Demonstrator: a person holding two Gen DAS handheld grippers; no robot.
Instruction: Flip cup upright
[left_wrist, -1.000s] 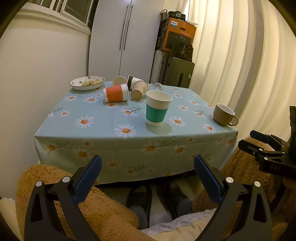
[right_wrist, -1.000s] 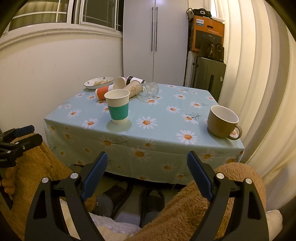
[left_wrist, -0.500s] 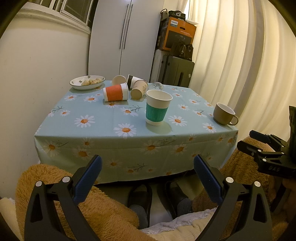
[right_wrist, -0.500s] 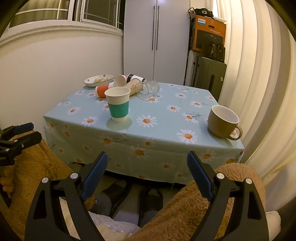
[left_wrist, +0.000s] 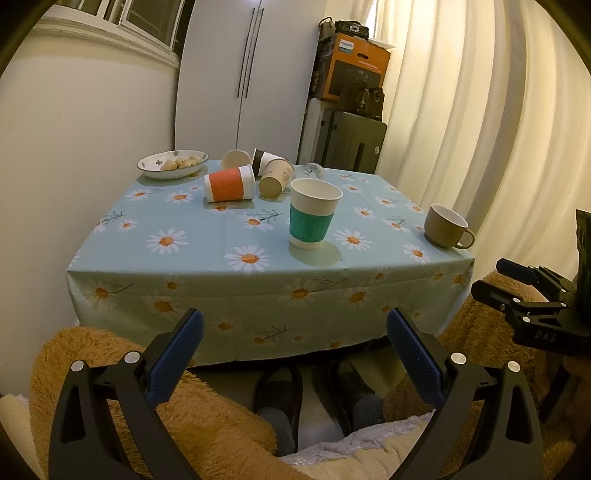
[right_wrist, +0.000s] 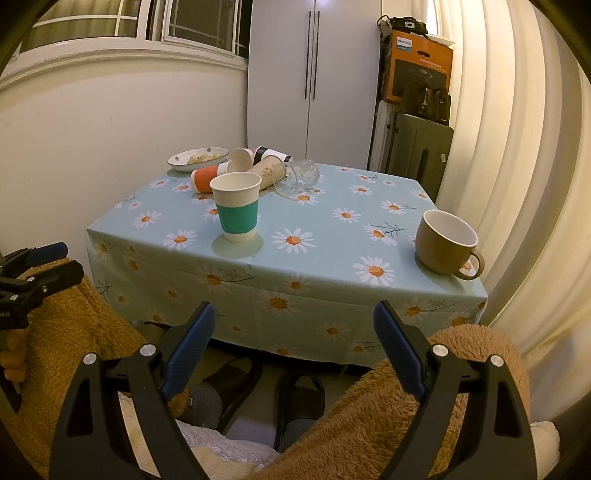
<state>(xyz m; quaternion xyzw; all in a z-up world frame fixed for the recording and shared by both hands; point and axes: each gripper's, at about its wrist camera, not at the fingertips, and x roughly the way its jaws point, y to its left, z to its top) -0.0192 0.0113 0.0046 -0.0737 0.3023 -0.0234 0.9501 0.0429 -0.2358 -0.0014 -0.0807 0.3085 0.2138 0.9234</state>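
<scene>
Cups lie tipped over in a cluster at the far side of the table (left_wrist: 122, 258): the orange cup (left_wrist: 229, 183) on its side nearest me, a tan cup (left_wrist: 275, 177) just beside it with its mouth toward me, two more behind, and a clear glass (right_wrist: 300, 176) on its side to their right. The green cup (left_wrist: 314, 214) and the brown mug (left_wrist: 445, 226) already stand upright, so I judge the orange cup to be the next one to turn.

Both of my tools are well short of the table, down over my lap. My left gripper (left_wrist: 293, 354) has its fingers spread wide with nothing between them, and my right gripper (right_wrist: 291, 349) is the same.

To do this well I would reach the left one past the green cup without brushing it, come at the orange cup across its middle, and close gently, since paper walls crush. Then I would lift a little, rotate the mouth upward, and set the base flat before letting go. The tan cup touches or nearly touches it, so I would draw the orange one clear first.

Against a second ago, almost nothing has changed: the table sits slightly differently in each view, nothing on it has moved, and both sets of fingers are just as wide.
</scene>
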